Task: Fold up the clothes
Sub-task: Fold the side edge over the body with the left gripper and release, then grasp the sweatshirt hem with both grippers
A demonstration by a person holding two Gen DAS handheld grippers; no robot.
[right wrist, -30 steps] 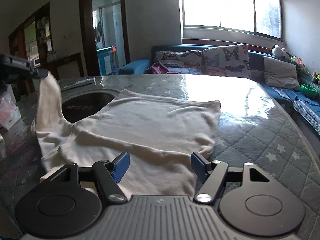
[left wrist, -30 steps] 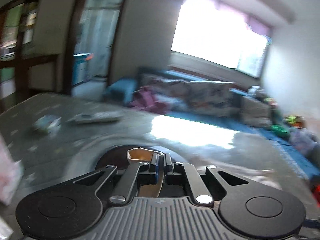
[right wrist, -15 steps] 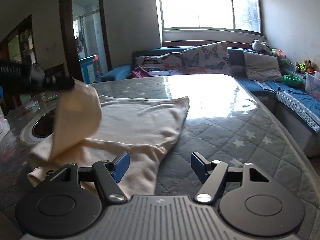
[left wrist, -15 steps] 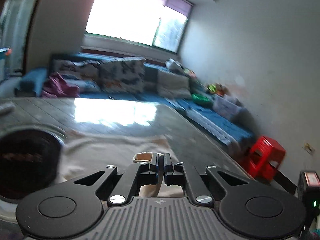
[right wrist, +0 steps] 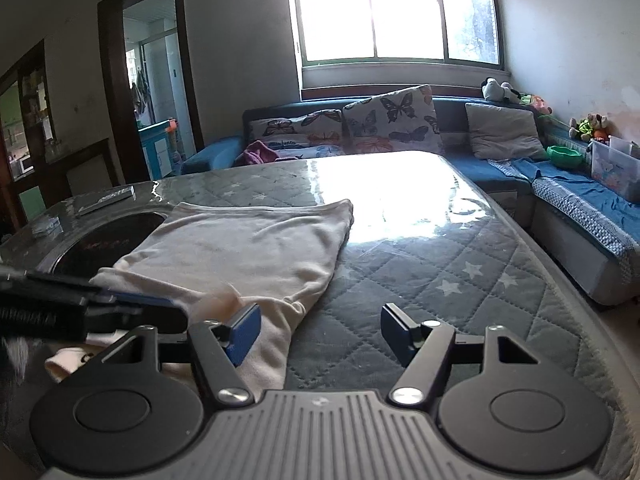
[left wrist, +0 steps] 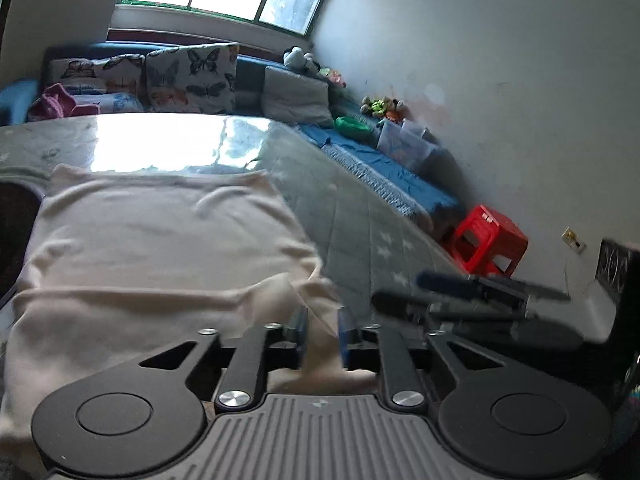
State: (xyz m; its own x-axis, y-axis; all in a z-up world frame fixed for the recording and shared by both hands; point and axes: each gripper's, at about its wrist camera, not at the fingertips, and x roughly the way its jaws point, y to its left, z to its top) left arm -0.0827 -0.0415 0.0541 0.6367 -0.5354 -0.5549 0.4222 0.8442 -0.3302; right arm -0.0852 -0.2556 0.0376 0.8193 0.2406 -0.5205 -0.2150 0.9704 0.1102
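Folding: a cream shirt (right wrist: 248,248) spread on the quilted table (right wrist: 440,264).
Left gripper (left wrist: 322,336): jaws a narrow gap apart, a fold of shirt (left wrist: 160,248) lying between them; whether it is pinched I cannot tell.
Right gripper (right wrist: 320,330): jaws wide apart, holding nothing, its left finger over the shirt's near edge, its right finger over bare quilt.
Shirt: ahead and left of the right gripper, flat.
Beyond both: sofa (right wrist: 500,168) and window (right wrist: 392,12).
Right of left gripper: red stool (left wrist: 486,240).
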